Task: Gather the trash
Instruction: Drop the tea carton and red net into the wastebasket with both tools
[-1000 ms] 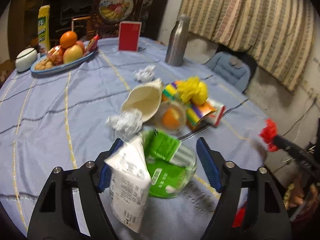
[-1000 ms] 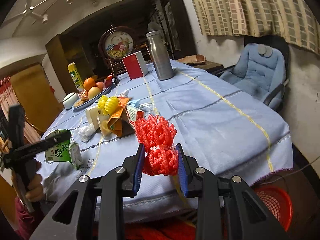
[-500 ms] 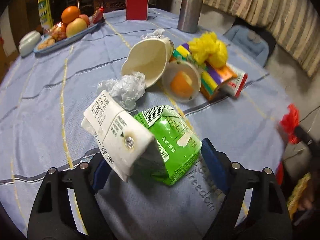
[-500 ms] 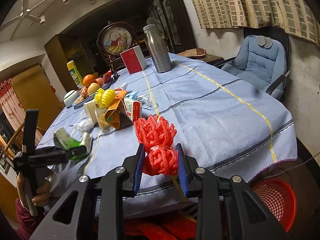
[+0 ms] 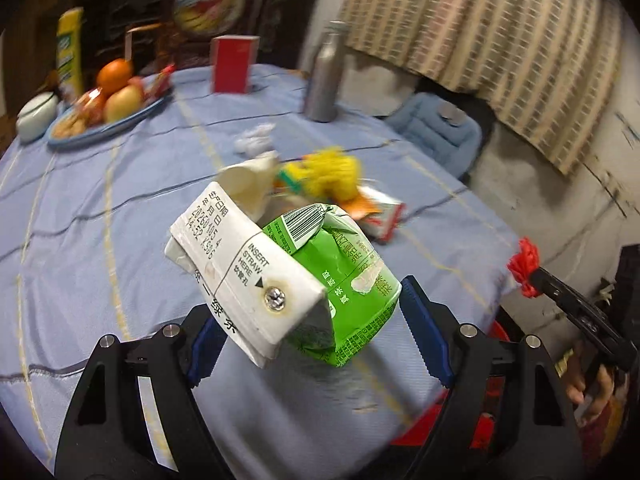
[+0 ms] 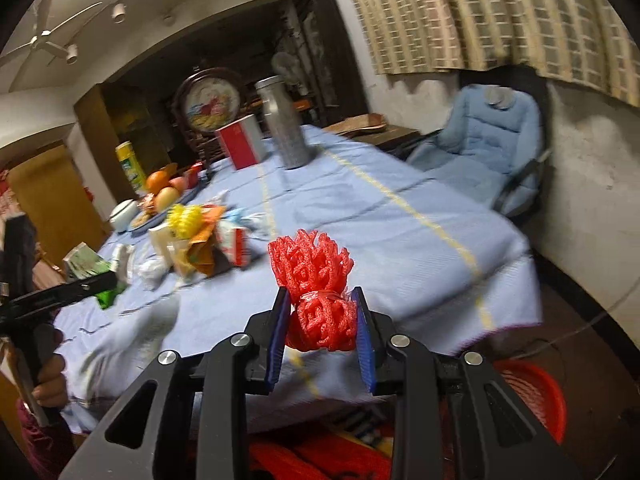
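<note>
Covering the round table (image 5: 100, 216), a blue striped cloth; striped curtains (image 5: 500, 40) behind. Left gripper (image 5: 316, 340) clamps a crumpled green carton (image 5: 320, 276) above the table edge; right gripper (image 6: 320, 336) squeezes red foam netting (image 6: 316, 280).

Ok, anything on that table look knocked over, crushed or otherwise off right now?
Yes. The green tea carton between the left gripper fingers is crushed and dented. Behind it a paper cup lies tipped on its side among wrappers on the tablecloth.
</note>
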The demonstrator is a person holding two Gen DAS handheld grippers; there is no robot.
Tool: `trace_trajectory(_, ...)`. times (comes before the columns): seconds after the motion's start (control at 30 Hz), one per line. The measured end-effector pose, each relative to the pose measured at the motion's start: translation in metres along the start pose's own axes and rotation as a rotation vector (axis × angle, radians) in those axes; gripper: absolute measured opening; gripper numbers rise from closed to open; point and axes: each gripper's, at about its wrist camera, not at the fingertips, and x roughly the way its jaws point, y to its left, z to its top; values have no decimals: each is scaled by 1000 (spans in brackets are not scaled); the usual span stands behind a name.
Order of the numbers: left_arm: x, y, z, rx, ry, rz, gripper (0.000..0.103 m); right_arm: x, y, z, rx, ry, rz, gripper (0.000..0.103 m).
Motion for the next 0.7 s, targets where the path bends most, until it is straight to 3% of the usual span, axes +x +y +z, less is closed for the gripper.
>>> trace_trajectory(0.2, 12, -54, 3, 101, 27, -103, 79, -16, -74, -32, 104, 60, -197, 31)
trace_trajectory(0.3, 24, -87, 3, 164, 54, -160, 79, -1, -113, -57, 154, 182, -301, 37)
trace_trajectory(0.37, 32, -105, 3, 198, 76, -190, 79, 15, -137, -75, 200, 269, -363, 63)
trace_trajectory(0.4, 39, -122, 2, 228, 98, -215, 79, 19, -147, -81, 231, 284, -367, 64)
trace_trajectory(0.53, 60, -170, -4, 323, 157, -271, 79, 4, -170, -82, 341, 209, -333, 64)
trace_trajectory(0.7, 93, -245, -18, 456, 242, -378, 79, -32, -188, -70, 367, 61, -416, 76)
